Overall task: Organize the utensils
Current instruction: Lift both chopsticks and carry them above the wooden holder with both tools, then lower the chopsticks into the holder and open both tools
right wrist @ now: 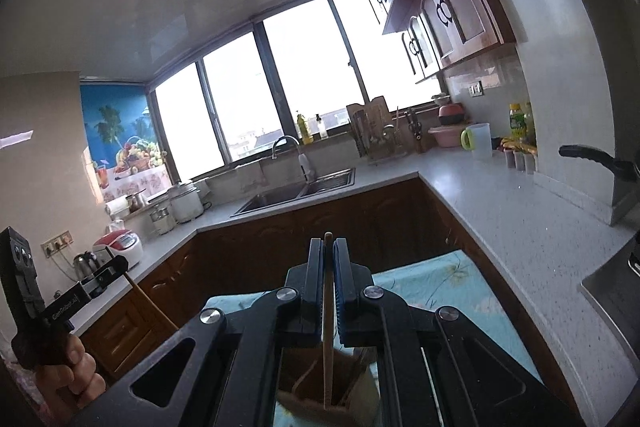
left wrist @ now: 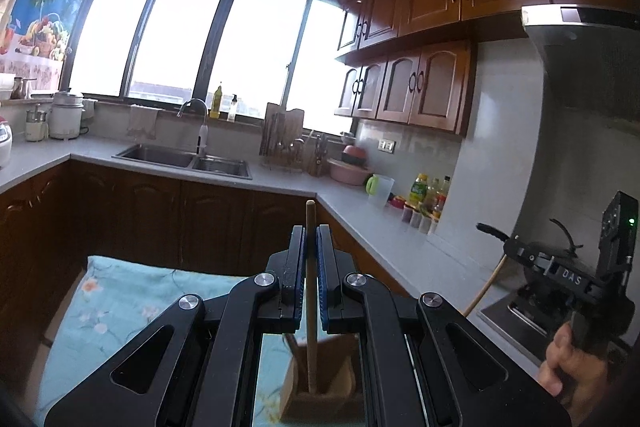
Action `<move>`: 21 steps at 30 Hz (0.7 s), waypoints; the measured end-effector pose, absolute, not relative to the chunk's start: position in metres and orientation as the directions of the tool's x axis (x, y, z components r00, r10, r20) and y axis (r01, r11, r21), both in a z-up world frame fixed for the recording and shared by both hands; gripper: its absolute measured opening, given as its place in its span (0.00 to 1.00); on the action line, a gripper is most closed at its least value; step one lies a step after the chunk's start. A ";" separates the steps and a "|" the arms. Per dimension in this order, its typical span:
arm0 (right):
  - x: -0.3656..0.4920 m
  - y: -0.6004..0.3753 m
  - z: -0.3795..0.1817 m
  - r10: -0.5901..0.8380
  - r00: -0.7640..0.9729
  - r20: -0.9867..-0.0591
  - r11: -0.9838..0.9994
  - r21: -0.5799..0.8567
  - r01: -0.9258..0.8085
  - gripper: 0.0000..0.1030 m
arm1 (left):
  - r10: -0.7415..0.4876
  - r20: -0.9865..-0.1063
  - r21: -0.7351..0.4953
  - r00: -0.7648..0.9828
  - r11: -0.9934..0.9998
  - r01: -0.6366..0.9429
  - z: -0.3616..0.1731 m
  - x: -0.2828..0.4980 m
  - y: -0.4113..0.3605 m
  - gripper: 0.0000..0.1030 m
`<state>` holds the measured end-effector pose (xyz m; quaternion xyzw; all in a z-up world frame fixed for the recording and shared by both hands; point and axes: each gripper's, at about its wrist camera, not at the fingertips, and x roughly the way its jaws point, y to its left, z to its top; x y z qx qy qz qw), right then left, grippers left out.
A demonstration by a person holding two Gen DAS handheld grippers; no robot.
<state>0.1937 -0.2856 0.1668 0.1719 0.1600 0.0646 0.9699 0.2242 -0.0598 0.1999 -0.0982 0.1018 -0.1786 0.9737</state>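
The left gripper point(left wrist: 311, 247) is closed on a thin wooden stick point(left wrist: 311, 307), and the right gripper point(right wrist: 328, 263) pinches another wooden stick point(right wrist: 328, 347). Both sticks stand in a brown holder point(left wrist: 320, 387) on the flowered cloth point(left wrist: 120, 307). They look light and stiff, perhaps smooth; a hold near the top seems best.

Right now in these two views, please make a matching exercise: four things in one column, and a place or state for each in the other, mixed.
1. left tool
2. steel double sink
3. brown wooden holder box
4. white rice cooker

a. on the floral teal cloth
b. under the window
c. shut on a thin wooden stick
d. in the counter's left corner

Pairs: 1-c, 2-b, 3-a, 4-d
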 end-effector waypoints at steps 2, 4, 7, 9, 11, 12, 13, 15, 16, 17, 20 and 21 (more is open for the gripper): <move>0.199 -0.285 0.163 0.171 0.943 -0.284 0.937 0.344 -0.066 0.05 | -0.368 -0.173 -0.233 0.914 0.917 0.325 0.193 0.234 -0.066 0.04; 0.205 -0.283 0.157 0.157 0.945 -0.288 0.942 0.332 -0.056 0.05 | -0.366 -0.181 -0.239 0.913 0.917 0.320 0.185 0.241 -0.070 0.04; 0.210 -0.281 0.142 0.141 0.946 -0.292 0.945 0.326 -0.040 0.05 | -0.359 -0.188 -0.243 0.914 0.919 0.310 0.168 0.248 -0.076 0.04; 0.212 -0.279 0.131 0.137 0.945 -0.296 0.943 0.331 -0.033 0.05 | -0.343 -0.195 -0.242 0.919 0.925 0.294 0.156 0.252 -0.079 0.04; 0.215 -0.278 0.121 0.131 0.945 -0.301 0.941 0.338 -0.023 0.05 | -0.336 -0.207 -0.242 0.919 0.928 0.284 0.146 0.255 -0.082 0.04; 0.216 -0.277 0.112 0.136 0.943 -0.305 0.938 0.347 -0.023 0.05 | -0.334 -0.215 -0.244 0.918 0.928 0.281 0.141 0.257 -0.082 0.04; 0.217 -0.277 0.106 0.139 0.941 -0.309 0.935 0.354 -0.022 0.05 | -0.331 -0.223 -0.241 0.917 0.930 0.278 0.135 0.259 -0.083 0.04; 0.219 -0.275 0.095 0.138 0.936 -0.324 0.933 0.360 -0.013 0.05 | -0.327 -0.238 -0.230 0.914 0.934 0.274 0.127 0.261 -0.084 0.04; 0.219 -0.274 0.090 0.138 0.933 -0.334 0.933 0.360 -0.009 0.05 | -0.326 -0.252 -0.225 0.911 0.936 0.272 0.121 0.263 -0.084 0.04; 0.219 -0.272 0.085 0.137 0.929 -0.344 0.933 0.360 -0.004 0.05 | -0.327 -0.262 -0.224 0.908 0.936 0.272 0.117 0.264 -0.085 0.05; 0.222 -0.272 0.073 0.143 0.917 -0.373 0.930 0.367 0.004 0.05 | -0.331 -0.297 -0.231 0.896 0.935 0.269 0.105 0.268 -0.085 0.05; 0.222 -0.272 0.068 0.145 0.911 -0.386 0.929 0.370 0.009 0.05 | -0.333 -0.307 -0.233 0.892 0.935 0.269 0.102 0.270 -0.085 0.05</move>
